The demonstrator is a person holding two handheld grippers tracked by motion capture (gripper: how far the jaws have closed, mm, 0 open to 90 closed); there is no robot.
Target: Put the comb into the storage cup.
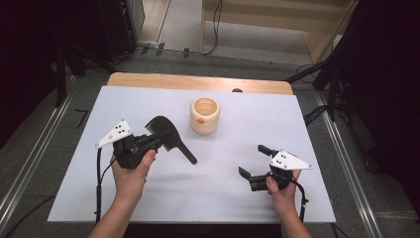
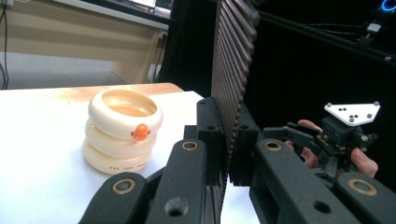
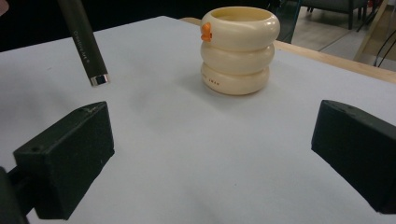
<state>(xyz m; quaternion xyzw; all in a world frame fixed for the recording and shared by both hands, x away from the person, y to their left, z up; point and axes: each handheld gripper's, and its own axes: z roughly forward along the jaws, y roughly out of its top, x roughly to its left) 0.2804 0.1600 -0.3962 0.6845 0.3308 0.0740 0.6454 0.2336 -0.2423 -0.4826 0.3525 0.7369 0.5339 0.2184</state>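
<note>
Left gripper [image 1: 148, 143] near the table's left edge, jaws clamped on the toothed head of a black comb [image 1: 165, 133], handle slanting out toward the middle. Cream ringed holder [image 1: 204, 115] upright toward the far edge, just beyond the comb. Right gripper [image 1: 253, 163] near the front right corner, jaws wide apart, holding nothing.

Black ribbed comb [image 1: 166, 134], cream ringed cup [image 1: 204, 115] with orange knob; white table sheet [image 1: 208, 198]; black hand-held gripper [image 1: 148, 143]
</note>
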